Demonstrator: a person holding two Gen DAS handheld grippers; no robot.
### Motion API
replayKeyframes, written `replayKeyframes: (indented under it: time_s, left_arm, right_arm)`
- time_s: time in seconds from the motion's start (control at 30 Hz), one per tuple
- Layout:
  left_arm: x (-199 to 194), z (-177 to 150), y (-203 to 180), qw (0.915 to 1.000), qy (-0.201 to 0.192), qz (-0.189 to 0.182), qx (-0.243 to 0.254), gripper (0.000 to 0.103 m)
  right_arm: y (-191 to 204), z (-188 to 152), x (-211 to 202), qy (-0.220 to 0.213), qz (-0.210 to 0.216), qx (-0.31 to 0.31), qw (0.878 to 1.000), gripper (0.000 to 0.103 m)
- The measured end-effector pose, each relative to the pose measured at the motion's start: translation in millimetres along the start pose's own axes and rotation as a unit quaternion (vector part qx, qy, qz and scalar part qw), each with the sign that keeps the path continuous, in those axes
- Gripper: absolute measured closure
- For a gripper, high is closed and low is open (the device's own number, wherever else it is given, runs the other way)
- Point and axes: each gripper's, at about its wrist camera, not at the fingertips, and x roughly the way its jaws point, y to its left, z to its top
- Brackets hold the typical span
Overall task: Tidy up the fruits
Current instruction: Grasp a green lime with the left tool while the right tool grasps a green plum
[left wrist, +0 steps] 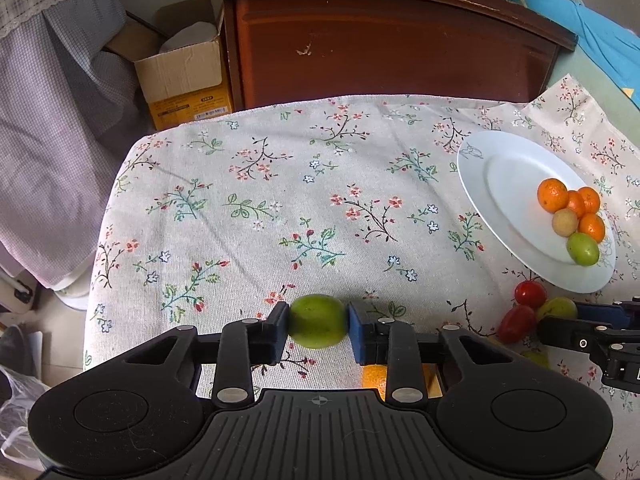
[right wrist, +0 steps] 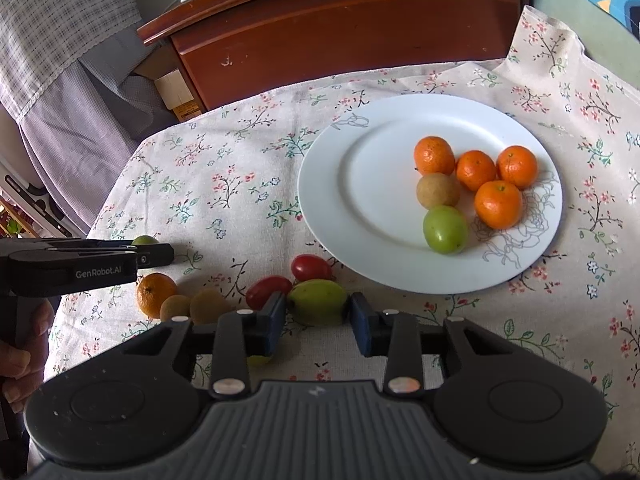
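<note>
The floral tablecloth (left wrist: 248, 184) covers the table, its far edge against a dark wooden cabinet (left wrist: 380, 40); its wide left stretch lies bare. The white plate (right wrist: 360, 184) sits on the right, holding four oranges (right wrist: 434, 155), one tan fruit (right wrist: 437, 190) and one green fruit (right wrist: 445, 229) on its right half, the left half free. The left gripper (left wrist: 319, 322) clamps a green fruit (left wrist: 318, 320) above the cloth. The right gripper (right wrist: 318, 316) brackets another green fruit (right wrist: 318, 300) on the cloth; whether both pads touch it, I cannot tell. Two red tomatoes (right wrist: 268, 290) lie just beside it.
</note>
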Motion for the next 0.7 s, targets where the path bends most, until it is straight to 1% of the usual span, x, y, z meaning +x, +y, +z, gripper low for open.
replayKeyframes:
  time_s: [0.2, 0.4, 0.7]
  left_arm:
    - [-8, 3, -1, 0.9999, -0.012, -0.003, -0.006, 0.074]
    - [-19, 9, -6, 0.9994, -0.033, -0.005, 0.002, 0.074]
    - [-36, 25, -24, 0.997, -0.07, -0.031, 0.006, 0.074]
  right_arm:
    - [1, 3, -5, -0.007, 0.009, 0.005, 1.0, 0.068]
    - [0, 9, -14, -0.021, 0.017, 0.012, 1.0, 0.068]
    - [-12, 35, -41, -0.074, 0.021, 0.035, 0.996, 0.068]
